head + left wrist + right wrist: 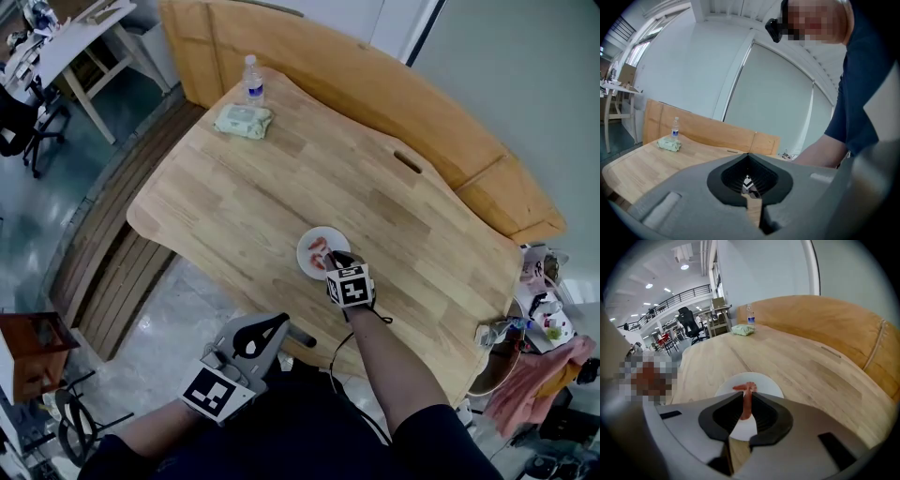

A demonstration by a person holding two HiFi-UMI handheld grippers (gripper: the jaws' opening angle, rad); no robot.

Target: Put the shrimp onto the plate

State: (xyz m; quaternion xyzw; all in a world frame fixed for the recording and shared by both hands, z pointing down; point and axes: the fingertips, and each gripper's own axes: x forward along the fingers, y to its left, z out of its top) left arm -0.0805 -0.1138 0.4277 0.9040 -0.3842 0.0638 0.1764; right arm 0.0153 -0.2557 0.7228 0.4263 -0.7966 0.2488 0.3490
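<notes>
Shrimp (746,405): orange-red, slim, hooked at its far end; it is pinched lengthwise between the pads of the right tongs (746,397), with the hooked tip poking out past them above the plate. Plate (762,382): small, round, white, lying flat on the pale wooden worktop (797,366) near its front edge. Cannot tell whether shrimp and plate touch.

In the head view, the right hand-held gripper (330,259) is covering the near rim of the plate (307,262). In the right gripper view, its jaws are hiding part of the shrimp (746,406). The label on the bottle (253,80) is showing too small to read.
</notes>
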